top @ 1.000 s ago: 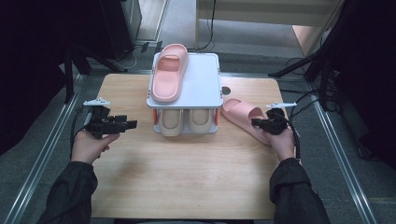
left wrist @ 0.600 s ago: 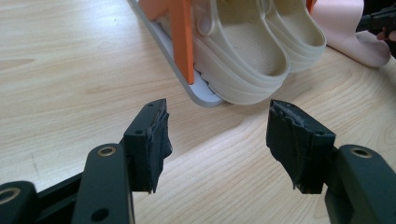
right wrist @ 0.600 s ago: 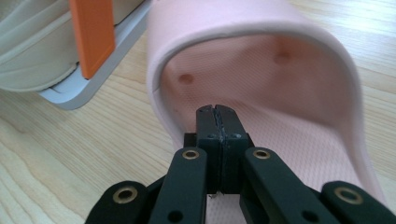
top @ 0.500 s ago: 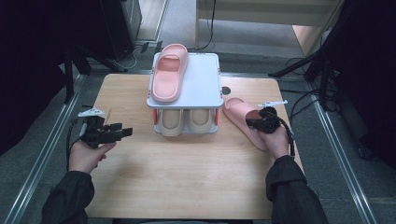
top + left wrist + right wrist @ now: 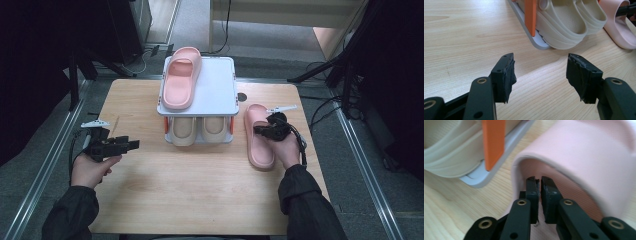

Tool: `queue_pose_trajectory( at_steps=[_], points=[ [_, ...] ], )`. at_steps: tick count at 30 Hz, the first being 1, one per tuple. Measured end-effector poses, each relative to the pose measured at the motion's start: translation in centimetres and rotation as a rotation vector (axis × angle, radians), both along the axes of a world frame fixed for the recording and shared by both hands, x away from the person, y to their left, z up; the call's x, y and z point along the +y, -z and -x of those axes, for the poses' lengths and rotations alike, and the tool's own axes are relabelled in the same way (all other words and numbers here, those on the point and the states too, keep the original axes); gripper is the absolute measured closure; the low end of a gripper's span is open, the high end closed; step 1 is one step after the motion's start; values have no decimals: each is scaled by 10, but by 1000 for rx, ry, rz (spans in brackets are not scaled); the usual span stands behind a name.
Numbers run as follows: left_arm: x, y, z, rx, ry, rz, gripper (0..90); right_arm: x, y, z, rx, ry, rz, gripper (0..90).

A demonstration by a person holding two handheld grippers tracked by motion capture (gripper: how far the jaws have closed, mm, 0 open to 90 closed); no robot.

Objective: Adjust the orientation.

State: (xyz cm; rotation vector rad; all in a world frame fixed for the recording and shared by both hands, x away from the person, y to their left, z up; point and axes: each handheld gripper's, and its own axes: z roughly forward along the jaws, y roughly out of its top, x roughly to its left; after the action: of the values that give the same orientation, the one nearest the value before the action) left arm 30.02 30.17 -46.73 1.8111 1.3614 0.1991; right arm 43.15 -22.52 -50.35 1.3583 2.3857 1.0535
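Right gripper [image 5: 539, 181]: jaws drawn almost together, only a thin slit between the pads, nothing caught in it; the tips sit just inside the mouth of the strap of the loose pink slipper [image 5: 258, 136], low over the footbed, and whether they touch the footbed cannot be told from the right gripper view. Left gripper [image 5: 540, 75]: jaws wide apart, nothing between them, held a little above the bare wood and pointing toward the shoe rack [image 5: 220, 85]. All places below are taken from the rack as landmark. The rack stands at the far middle of the table [image 5: 200, 200]; its white top shelf carries one pink slipper [image 5: 181, 77] on the left half, toe hanging a little past the far edge, and the right half of that shelf is bare. The lower shelf holds a pair of cream slippers [image 5: 197, 129] side by side, seen in the left gripper view beside an orange post [image 5: 530, 15]. The loose pink slipper lies flat on the table just right of the rack, close to it but apart, heel toward the person. The left gripper sits well to the left of the rack, near the table edge. Judgement on progress: roughly half done for the pink pair, as one is shelved and one is on the table with no grip yet made. Left to do: take hold of the strap, lift, set it on the bare right half of the top shelf beside its mate, release.
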Motion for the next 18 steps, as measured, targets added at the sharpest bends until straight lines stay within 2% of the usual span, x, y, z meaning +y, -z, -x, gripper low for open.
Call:
queue_pose_trajectory(
  at_steps=[3, 7, 12, 14, 17, 18],
  points=[
    [1, 0, -1, 4, 1, -3, 399, -6, -13, 8, -32, 5, -65, 816],
    [2, 1, -4, 5, 4, 0, 399, -15, -24, 19, -74, 8, -94, 788],
    [1, 0, -7, 0, 10, 19, 399, -27, -28, 26, -102, 33, -112, 753],
    [0, -1, -9, 1, 15, 30, 398, -31, -28, 26, -116, 48, -112, 705],
    [-2, -1, -12, 6, 22, 19, 397, -36, -26, 27, -132, 83, -99, 576],
    [-3, 0, -13, 9, 25, 16, 397, -38, -26, 27, -135, 93, -95, 567]
  ],
)
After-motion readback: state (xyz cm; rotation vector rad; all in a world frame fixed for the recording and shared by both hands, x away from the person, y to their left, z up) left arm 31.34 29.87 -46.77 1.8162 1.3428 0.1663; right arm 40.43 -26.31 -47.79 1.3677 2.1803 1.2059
